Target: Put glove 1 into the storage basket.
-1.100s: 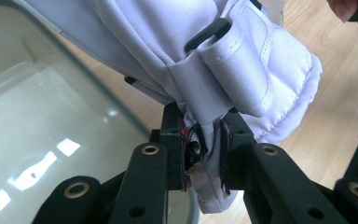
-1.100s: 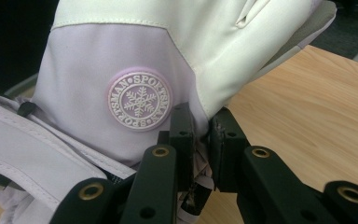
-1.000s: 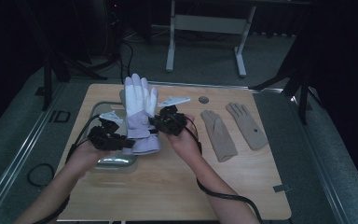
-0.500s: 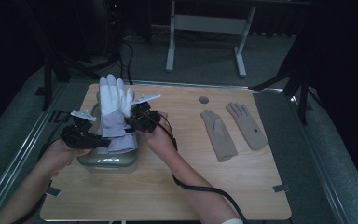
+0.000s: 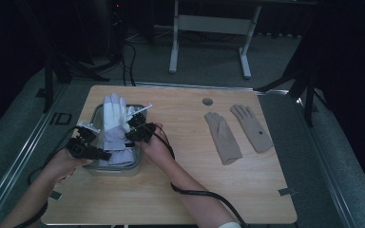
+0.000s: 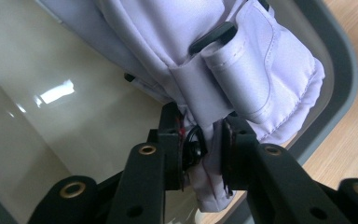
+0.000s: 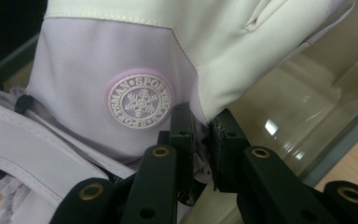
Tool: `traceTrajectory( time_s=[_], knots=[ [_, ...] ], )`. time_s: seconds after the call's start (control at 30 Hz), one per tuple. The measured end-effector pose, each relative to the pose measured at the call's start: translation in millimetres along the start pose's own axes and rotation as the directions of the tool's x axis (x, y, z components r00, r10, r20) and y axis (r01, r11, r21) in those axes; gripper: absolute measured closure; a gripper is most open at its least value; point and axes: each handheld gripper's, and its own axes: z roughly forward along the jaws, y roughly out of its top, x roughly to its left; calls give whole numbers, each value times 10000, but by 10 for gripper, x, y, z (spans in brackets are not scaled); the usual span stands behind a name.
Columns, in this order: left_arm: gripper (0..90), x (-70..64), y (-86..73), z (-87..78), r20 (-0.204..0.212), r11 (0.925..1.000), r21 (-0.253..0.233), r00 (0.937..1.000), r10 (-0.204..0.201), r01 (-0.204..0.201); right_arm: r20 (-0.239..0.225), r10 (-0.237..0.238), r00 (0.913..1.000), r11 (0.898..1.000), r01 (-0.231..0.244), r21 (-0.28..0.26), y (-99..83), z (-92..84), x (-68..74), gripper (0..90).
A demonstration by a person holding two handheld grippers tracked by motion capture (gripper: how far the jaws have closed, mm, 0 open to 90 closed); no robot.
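A: Left gripper point(image 5: 105, 155) is clamping the lilac cuff of the padded ski glove point(image 5: 113, 124), jaws just easing slightly, fabric pinched between.

B: The glove is lying over the grey plastic bin point(image 5: 114, 169) near the table's point(image 5: 180, 190) left edge, with the bin floor mostly hidden.

A: Right gripper point(image 5: 129, 129) is pinching the glove's side seam. Two tan knit gloves point(image 5: 238, 133) are lying flat toward the right edge, with open wood between.

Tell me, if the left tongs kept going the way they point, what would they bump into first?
Probably the shiny beige floor of the grey plastic tub, just beyond the white-and-lilac padded ski glove the left tongs pinch; depth is unclear.

A wooden desk point(image 5: 180, 190) carries a grey bin point(image 5: 97, 111) at left and two beige gloves point(image 5: 222, 137) point(image 5: 252, 127) lying flat at right.
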Motion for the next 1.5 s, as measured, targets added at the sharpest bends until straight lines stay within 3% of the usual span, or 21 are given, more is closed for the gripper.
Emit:
traceTrajectory(
  time_s=[0.17,0.27,0.4,0.5,0.53,0.57,0.63,0.7,0.73,0.77,0.9,1.0,1.03,1.07,1.2,1.5],
  knots=[
    [688,19,-31,49,-163,9995,330,9999,28,-22,-24,-13,10000,9998,13,204,-29,53,3,803],
    [629,-6,-25,80,-307,9987,511,9995,6,10,164,146,9998,9973,-158,719,-42,130,25,799],
    [579,-5,-10,83,-654,9990,404,9978,-139,166,254,121,9996,9950,-145,989,-36,181,17,784],
    [574,-1,-11,95,-643,9991,324,9977,-236,257,356,53,9994,9941,-91,1080,-28,187,28,778],
    [574,-4,-10,95,-694,9990,372,9974,-202,229,324,41,9995,9928,-80,1197,-3,187,28,685],
    [574,-8,-11,95,-731,9991,346,9971,-215,240,324,41,9995,9928,-80,1197,-3,187,28,685],
    [571,-14,-14,99,-814,9993,299,9965,-185,210,362,-255,9990,9936,213,1112,13,163,39,573],
    [561,-27,-13,102,-938,9993,337,9955,-159,191,255,-401,9989,9955,377,875,31,121,44,488],
    [535,-40,-13,107,-1002,9992,353,9949,-129,165,222,-646,9977,9967,634,497,48,53,38,417],
    [535,-51,-13,107,-1043,9993,340,9945,-124,160,222,-646,9977,9967,634,497,48,53,38,417],
    [478,-66,-28,36,-1441,9996,-110,9892,-264,250,-272,-473,9985,9984,464,-331,78,-126,-13,352],
    [444,-105,-45,-56,-1739,9979,-609,9842,-323,220,-590,-266,9979,9992,247,-328,81,-224,-58,264],
    [444,-130,-48,-89,-1773,9965,-810,9836,-322,181,-756,-304,9967,9989,276,-380,75,-255,-71,248],
    [439,-165,-49,-125,-1886,9950,-992,9815,-321,135,-883,-536,9946,9975,494,-498,54,-320,-93,170],
    [439,-320,-34,-235,-1776,9825,-1857,9838,-222,-114,-786,-822,9935,9949,772,-653,19,-397,-137,134],
    [435,-671,97,-179,-1152,9520,-3018,9932,163,-506,-693,-1139,9911,9891,1066,-1019,-119,-605,-249,136]
  ],
)
